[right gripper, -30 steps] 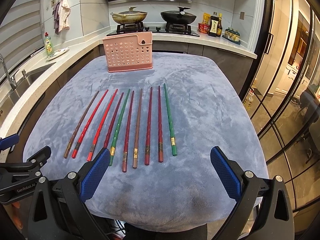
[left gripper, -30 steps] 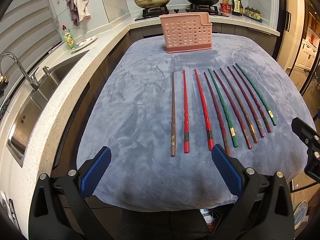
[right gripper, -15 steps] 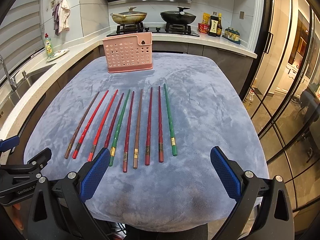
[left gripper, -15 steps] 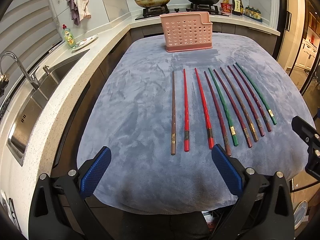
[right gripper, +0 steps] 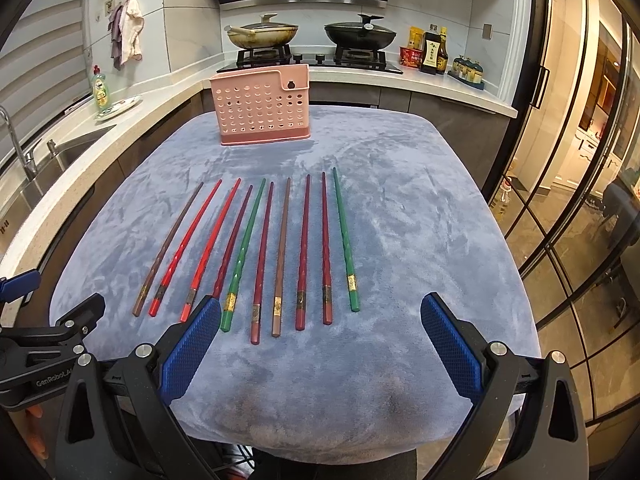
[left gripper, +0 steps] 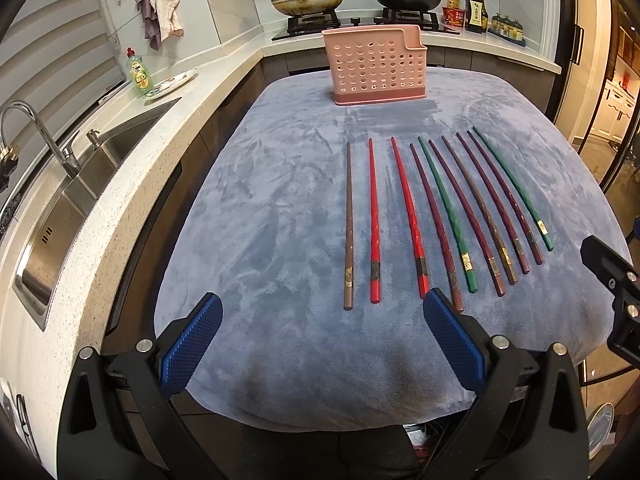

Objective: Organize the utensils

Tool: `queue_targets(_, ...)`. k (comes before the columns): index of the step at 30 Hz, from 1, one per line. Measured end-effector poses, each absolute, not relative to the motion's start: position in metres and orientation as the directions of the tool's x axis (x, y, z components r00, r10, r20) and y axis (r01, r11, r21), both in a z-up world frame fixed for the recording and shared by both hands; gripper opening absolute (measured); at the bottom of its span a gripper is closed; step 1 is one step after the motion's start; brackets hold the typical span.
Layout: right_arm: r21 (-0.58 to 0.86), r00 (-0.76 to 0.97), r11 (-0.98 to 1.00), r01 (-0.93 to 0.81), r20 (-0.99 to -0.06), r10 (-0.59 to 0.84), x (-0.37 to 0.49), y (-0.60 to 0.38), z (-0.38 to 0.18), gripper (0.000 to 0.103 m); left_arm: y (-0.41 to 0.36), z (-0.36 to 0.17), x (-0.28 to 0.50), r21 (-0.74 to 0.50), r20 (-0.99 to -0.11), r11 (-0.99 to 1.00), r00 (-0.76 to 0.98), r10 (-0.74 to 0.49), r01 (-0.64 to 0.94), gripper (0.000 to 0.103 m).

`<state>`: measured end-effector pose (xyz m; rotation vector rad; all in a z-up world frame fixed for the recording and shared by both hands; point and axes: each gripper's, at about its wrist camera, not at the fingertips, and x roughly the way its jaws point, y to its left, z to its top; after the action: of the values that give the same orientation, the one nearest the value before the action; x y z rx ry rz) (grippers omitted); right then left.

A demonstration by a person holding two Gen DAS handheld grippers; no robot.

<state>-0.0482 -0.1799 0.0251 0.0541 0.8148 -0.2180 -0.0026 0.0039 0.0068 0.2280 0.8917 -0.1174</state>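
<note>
Several chopsticks lie side by side on a grey-blue cloth [left gripper: 280, 220]: brown [left gripper: 349, 224], red [left gripper: 373, 220], maroon and green [left gripper: 446, 212] ones. They also show in the right wrist view, with a green one [right gripper: 344, 240] at the right end. A pink perforated holder [left gripper: 374, 65] stands upright at the far end, also in the right wrist view [right gripper: 262, 106]. My left gripper [left gripper: 320, 340] is open and empty, near the front edge, short of the brown and red chopsticks. My right gripper [right gripper: 320, 344] is open and empty, short of the maroon ones.
A sink [left gripper: 60, 216] with a tap and a speckled counter run along the left. A stove with two pans [right gripper: 308, 36] and bottles stands behind the holder. Glass doors [right gripper: 580, 160] are on the right. The right gripper's body shows at the left view's right edge [left gripper: 616, 280].
Both grippers have edged slightly forward toward the chopsticks. Nothing on the cloth has moved.
</note>
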Motion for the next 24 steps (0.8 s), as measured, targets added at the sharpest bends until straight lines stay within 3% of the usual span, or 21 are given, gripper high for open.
queue_targets(24, -0.034, 0.667, 0.976, 0.214, -0.725, -0.172, -0.0483, -0.1802, 0.0264, 0.096, 0.0040, 0.0080, -0.0032, 0.151, -0.777, 0.968, 0.630, -0.010, 0.201, 0.096)
